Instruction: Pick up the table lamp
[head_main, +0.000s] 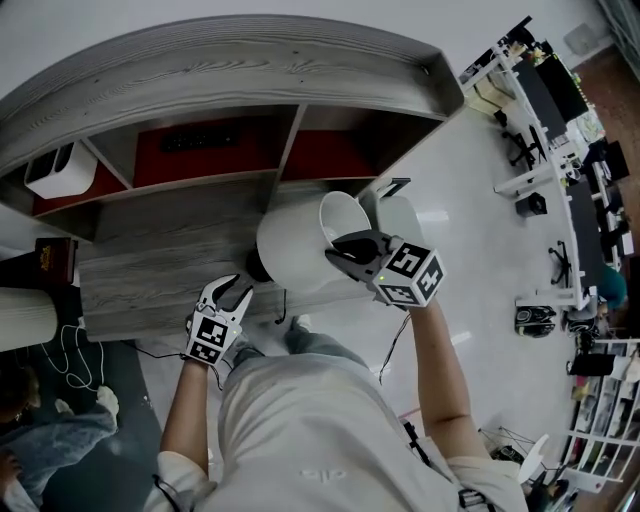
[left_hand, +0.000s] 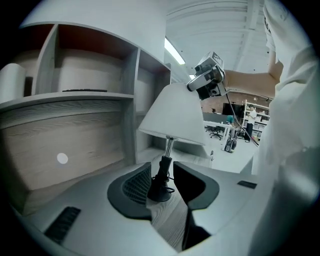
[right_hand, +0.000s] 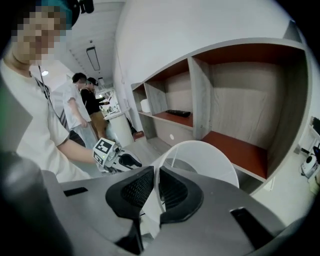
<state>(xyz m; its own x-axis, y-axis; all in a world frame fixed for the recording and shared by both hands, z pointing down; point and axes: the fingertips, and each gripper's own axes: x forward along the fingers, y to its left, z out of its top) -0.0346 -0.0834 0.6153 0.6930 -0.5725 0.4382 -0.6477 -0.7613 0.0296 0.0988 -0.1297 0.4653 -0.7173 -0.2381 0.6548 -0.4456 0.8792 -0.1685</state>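
Observation:
The table lamp has a white drum shade (head_main: 292, 250) tipped over on the grey wooden desk (head_main: 140, 285), with a black base (head_main: 257, 268) by the desk's front edge. My right gripper (head_main: 338, 250) is shut on the shade's top rim (right_hand: 200, 152), the thin wall clamped between its pads (right_hand: 135, 187). My left gripper (head_main: 232, 290) is open at the desk's front edge. In the left gripper view the lamp's black base and stem (left_hand: 160, 187) stand between its spread jaws, and I see no contact. The shade (left_hand: 172, 117) leans above, with the right gripper (left_hand: 207, 80) on it.
A grey shelf unit (head_main: 230, 70) with red-backed compartments rises behind the desk, holding a white box (head_main: 60, 170) and a flat black item (head_main: 200, 140). Another pale shade (head_main: 22, 318) and a cable (head_main: 75, 350) lie at left. People (right_hand: 82, 102) stand nearby.

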